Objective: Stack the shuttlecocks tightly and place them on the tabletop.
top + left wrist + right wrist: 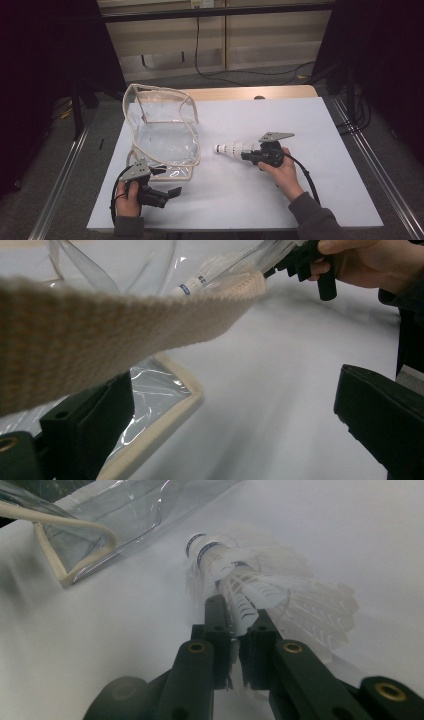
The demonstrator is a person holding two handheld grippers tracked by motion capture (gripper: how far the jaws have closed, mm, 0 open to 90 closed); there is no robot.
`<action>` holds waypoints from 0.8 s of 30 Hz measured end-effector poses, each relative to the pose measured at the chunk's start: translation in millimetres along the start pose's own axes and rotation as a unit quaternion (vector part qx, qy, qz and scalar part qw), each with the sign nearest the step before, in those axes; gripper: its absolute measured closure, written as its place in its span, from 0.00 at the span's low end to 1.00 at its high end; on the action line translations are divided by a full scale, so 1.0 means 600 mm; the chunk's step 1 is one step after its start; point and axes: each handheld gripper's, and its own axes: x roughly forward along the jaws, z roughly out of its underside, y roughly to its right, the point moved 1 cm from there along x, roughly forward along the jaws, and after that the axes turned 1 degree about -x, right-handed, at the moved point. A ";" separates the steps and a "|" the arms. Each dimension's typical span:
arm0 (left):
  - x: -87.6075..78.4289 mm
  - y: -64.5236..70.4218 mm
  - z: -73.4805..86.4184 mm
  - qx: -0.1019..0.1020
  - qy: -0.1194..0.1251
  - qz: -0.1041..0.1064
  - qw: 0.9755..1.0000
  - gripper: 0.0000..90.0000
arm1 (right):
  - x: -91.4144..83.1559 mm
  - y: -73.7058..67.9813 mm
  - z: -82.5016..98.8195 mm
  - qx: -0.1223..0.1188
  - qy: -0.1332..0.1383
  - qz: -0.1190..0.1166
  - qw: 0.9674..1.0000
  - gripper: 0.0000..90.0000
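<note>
A stack of white shuttlecocks (pixel 234 148) lies level over the middle of the white table, cork tips pointing at the clear bag (pixel 165 135). My right gripper (pixel 248 154) is shut on its feathered end; in the right gripper view both jaws pinch the feathers (pixel 250 580) at my right gripper (pixel 240 607). The bag has cream trim and stands open at the left, its mouth facing right. My left gripper (pixel 167 181) sits open at the bag's near corner. In the left gripper view its jaws stand wide apart at my left gripper (pixel 235 415), and the bag's cream strap (pixel 100 335) crosses above one jaw.
The white sheet (pixel 280 200) covers a wooden table whose edge (pixel 240 93) shows at the back. Metal rails run along both sides. Cables trail on the floor behind. Bare sheet lies right of the shuttlecocks and in front of them.
</note>
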 end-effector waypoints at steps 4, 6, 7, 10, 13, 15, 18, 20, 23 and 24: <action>0.000 0.001 0.000 -0.002 0.000 0.000 1.000 0.03 | -0.003 0.000 0.000 0.001 -0.002 0.000 1.000 0.89; 0.000 0.000 0.000 -0.001 0.000 0.000 1.000 0.03 | -0.005 0.001 0.001 0.003 -0.002 0.001 1.000 0.88; 0.001 0.000 0.000 -0.001 0.000 -0.001 1.000 0.03 | -0.006 0.002 0.001 0.002 0.000 0.001 1.000 0.87; 0.001 0.000 0.000 -0.001 -0.001 -0.001 1.000 0.03 | -0.009 0.004 0.004 0.007 0.003 0.002 1.000 0.85; 0.001 0.000 0.000 -0.003 0.002 0.000 1.000 0.03 | -0.012 0.006 0.006 0.010 0.002 0.001 1.000 0.80; 0.001 0.000 0.000 -0.002 0.001 -0.001 1.000 0.03 | -0.015 0.007 0.007 0.011 0.005 0.005 1.000 0.77; 0.001 0.000 0.001 -0.002 0.000 -0.001 1.000 0.03 | -0.019 0.007 0.008 0.012 0.004 0.007 1.000 0.72; 0.001 0.000 0.001 -0.001 0.000 -0.001 1.000 0.03 | -0.021 0.006 0.009 0.011 0.005 0.005 1.000 0.70; 0.001 0.000 0.001 -0.001 0.000 -0.001 1.000 0.03 | -0.021 0.003 0.010 0.012 0.004 0.002 1.000 0.62; 0.001 0.000 0.001 -0.001 0.000 -0.001 1.000 0.03 | -0.021 0.002 0.010 0.016 0.004 0.000 1.000 0.60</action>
